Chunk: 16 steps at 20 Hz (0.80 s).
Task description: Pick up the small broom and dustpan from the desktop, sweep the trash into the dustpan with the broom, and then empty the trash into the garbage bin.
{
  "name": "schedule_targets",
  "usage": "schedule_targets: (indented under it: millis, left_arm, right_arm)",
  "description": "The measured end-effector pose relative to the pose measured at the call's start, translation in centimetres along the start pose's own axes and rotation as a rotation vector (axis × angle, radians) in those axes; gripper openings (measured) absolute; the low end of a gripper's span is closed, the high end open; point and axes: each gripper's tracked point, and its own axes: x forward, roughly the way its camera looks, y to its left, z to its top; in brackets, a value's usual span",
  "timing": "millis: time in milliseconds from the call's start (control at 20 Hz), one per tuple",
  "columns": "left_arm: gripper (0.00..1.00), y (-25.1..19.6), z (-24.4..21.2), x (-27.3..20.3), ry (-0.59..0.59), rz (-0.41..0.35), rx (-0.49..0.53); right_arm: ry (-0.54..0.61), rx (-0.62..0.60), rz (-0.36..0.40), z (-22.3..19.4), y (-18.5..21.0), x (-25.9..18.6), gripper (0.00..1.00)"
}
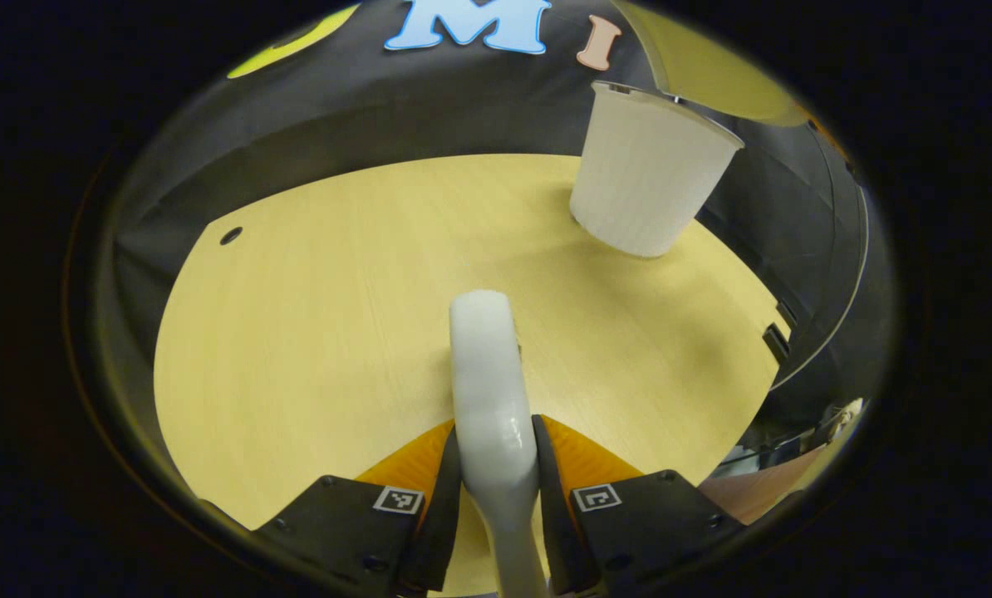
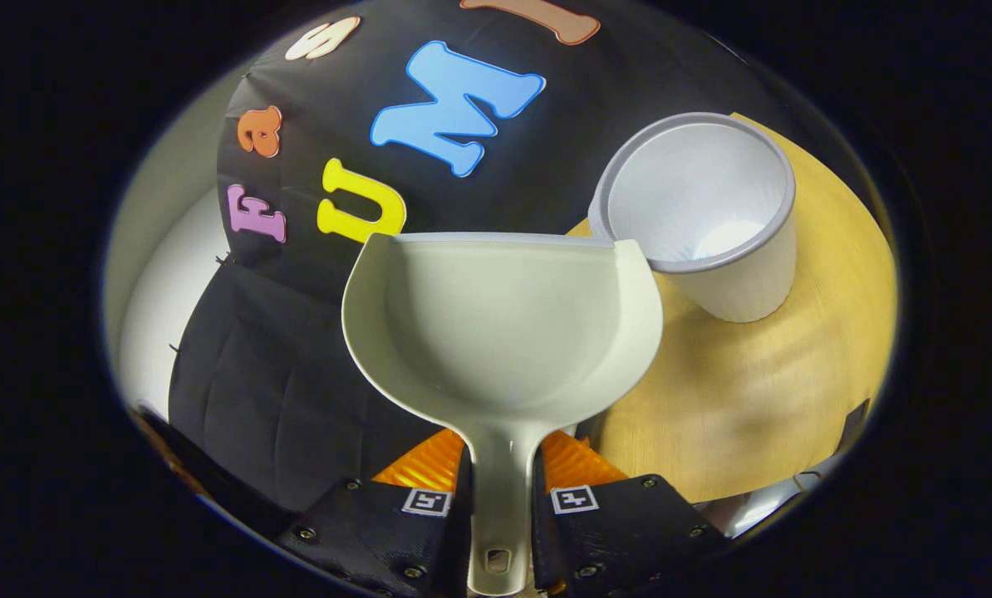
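Pale wood-grain desktop (image 1: pixel 313 332): the largest item before you, rounded at its edge, with a small dark hole near its far left corner in the left gripper view; in the right gripper view you see it low on the right, behind the dustpan.

Garbage bin (image 1: pixel 645 174): white, ribbed, tapering toward its base, standing upright on the desktop's far right part in the left gripper view. In the right gripper view you look down into its open mouth (image 2: pixel 699 195); its inside is pale, and whether anything lies at the bottom cannot be told.

Dustpan (image 2: pixel 504 332): light grey-white scoop, its pan bare, held up off the desktop with its front lip just beside the bin's rim. Its handle runs back between the fingers of your right gripper (image 2: pixel 500 498), which are clamped on it from both sides.

Broom (image 1: pixel 492 390): you see a white, smooth, rounded handle pointing forward over the desktop, well apart from the bin; its bristles are out of sight. The fingers of your left gripper (image 1: pixel 496 490) are pressed against it on both sides.
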Motion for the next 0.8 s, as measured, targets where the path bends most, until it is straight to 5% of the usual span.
schedule_targets:
  millis: [450, 800]
  left_arm:
    - [0.53, 5.1, -2.5, -2.1, 0.002, 0.020, 0.004]
    - [0.51, 6.8, -2.9, -2.3, -0.006, 0.022, -0.015]
  right_arm:
    - [-0.026, -0.049, -0.141, -2.4, -2.1, 1.6, 0.29]
    - [0.010, -0.125, -0.336, -4.5, -6.4, 2.4, 0.29]
